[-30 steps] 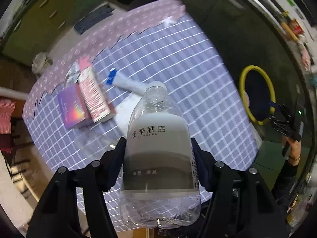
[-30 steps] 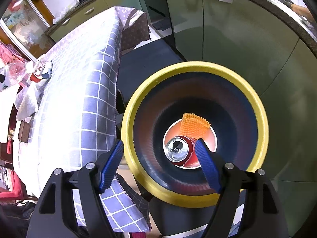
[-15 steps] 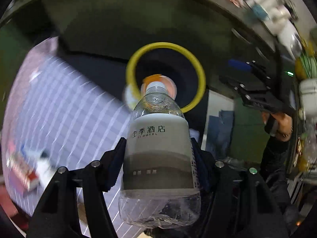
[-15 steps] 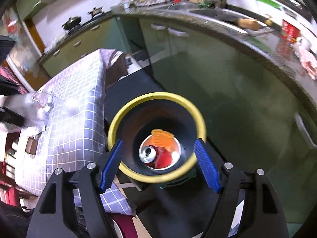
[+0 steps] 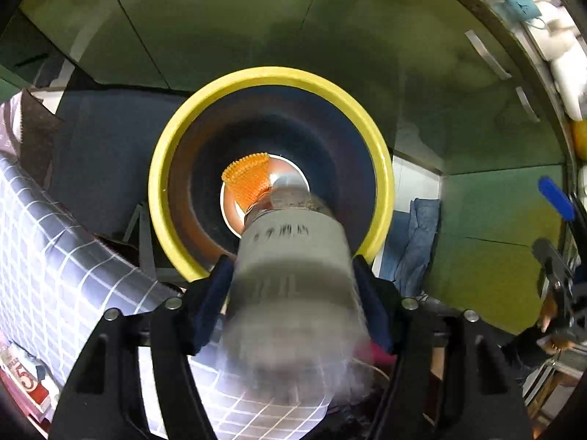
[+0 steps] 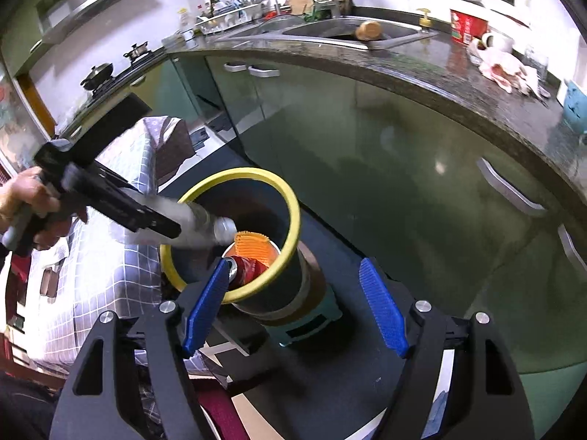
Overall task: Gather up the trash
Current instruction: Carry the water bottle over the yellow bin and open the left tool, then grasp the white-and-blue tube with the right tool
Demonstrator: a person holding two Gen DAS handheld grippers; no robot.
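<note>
My left gripper (image 5: pixel 293 282) is shut on a clear plastic water bottle (image 5: pixel 293 267) with a grey label. It holds the bottle neck-first over the mouth of a yellow-rimmed trash bin (image 5: pixel 176 168). Inside the bin lie an orange ridged piece (image 5: pixel 247 179) and a red can (image 6: pixel 247 267). In the right wrist view the left gripper (image 6: pixel 161 225) and the bottle (image 6: pixel 205 225) reach in over the bin's rim (image 6: pixel 290 201). My right gripper (image 6: pixel 293 308) is open and empty, raised above and in front of the bin.
A table with a blue checked cloth (image 6: pixel 106 275) stands left of the bin. Green cabinets (image 6: pixel 367 154) under a dark counter (image 6: pixel 458 73) run behind it. A blue cloth (image 5: pixel 418 234) lies on the floor by the bin.
My left gripper has swung the bottle from over the table to the bin's mouth. My right gripper has pulled back and up from the bin, still open.
</note>
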